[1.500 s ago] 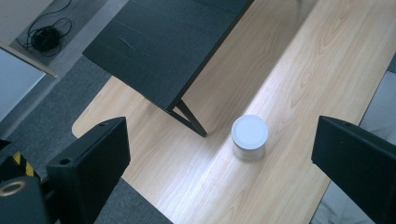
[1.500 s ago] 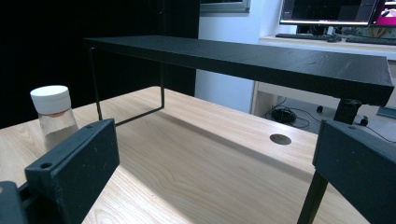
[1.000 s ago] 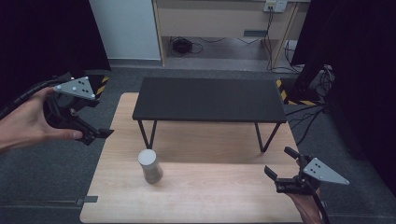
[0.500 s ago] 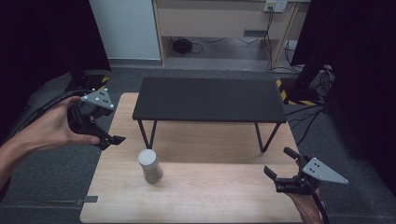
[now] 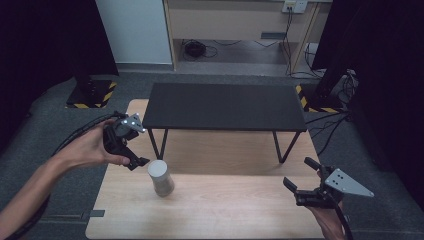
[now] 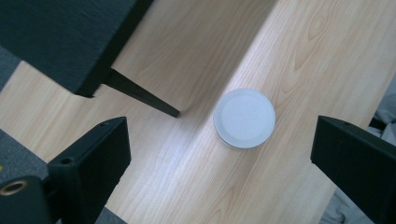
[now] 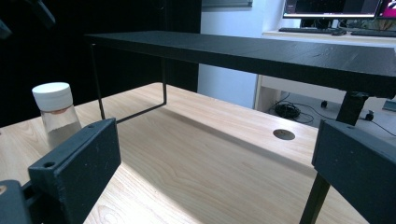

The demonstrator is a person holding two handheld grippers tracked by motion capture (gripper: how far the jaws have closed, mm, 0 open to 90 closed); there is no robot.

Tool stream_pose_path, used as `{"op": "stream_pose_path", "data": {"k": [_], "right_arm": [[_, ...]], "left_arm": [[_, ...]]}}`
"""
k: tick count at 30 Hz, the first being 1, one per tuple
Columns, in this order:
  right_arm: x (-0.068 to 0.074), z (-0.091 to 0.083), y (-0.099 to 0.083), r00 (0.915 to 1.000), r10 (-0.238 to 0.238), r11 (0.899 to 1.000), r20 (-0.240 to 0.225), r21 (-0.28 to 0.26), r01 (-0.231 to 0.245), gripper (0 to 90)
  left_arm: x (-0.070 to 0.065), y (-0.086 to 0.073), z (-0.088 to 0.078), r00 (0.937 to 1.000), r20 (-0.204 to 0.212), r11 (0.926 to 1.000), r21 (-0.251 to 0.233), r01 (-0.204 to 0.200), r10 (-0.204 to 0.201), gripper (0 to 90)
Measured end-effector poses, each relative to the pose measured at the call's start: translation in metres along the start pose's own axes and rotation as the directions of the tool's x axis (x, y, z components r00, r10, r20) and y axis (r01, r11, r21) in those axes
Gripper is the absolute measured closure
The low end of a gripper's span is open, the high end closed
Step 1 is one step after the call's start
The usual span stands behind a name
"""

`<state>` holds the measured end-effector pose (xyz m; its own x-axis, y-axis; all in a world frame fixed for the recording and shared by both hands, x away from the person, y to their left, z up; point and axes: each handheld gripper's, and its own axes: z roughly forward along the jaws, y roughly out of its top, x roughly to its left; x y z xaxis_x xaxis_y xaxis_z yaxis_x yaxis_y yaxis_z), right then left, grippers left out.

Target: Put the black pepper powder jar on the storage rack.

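Observation:
A small clear jar with a white lid [image 5: 161, 177] stands upright on the wooden table [image 5: 235, 215], in front of the black shelf's left leg. My left gripper [image 5: 136, 149] hovers just left of and above the jar, open and pointing down at it. In the left gripper view the lid [image 6: 244, 117] lies between the spread jaws, nearer the right one, with nothing gripped. My right gripper [image 5: 299, 173] is held low at the table's front right, open and empty. From the right gripper view the jar [image 7: 56, 114] stands far off at the left.
A low black shelf on thin metal legs [image 5: 225, 105] spans the back half of the table; its legs [image 6: 140, 95] stand close to the jar. A round cable hole [image 7: 284, 134] sits in the tabletop. Cabinets, cables and striped stand bases [image 5: 92, 95] lie beyond.
My left gripper has moved right and forward from the table's left edge to just beside the jar, tilting down over it. The right gripper and the jar have stayed put.

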<state>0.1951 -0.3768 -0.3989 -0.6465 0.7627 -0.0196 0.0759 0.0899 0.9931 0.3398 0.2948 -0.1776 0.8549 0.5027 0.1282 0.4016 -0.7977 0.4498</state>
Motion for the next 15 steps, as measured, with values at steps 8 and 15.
{"op": "stream_pose_path", "data": {"k": [8,15], "right_arm": [[0.000,0.000,0.000,1.0000,0.000,1.000,-0.004,0.000,0.000,1.3],[-0.001,0.000,0.000,1.0000,0.001,1.000,-0.006,0.001,-0.001,1.5]], "left_arm": [[0.004,0.000,0.032,0.9995,0.024,0.9990,0.040,0.020,-0.021,4.5],[0.006,0.001,0.059,0.9985,0.045,0.9973,0.068,0.027,-0.030,4.8]]}}
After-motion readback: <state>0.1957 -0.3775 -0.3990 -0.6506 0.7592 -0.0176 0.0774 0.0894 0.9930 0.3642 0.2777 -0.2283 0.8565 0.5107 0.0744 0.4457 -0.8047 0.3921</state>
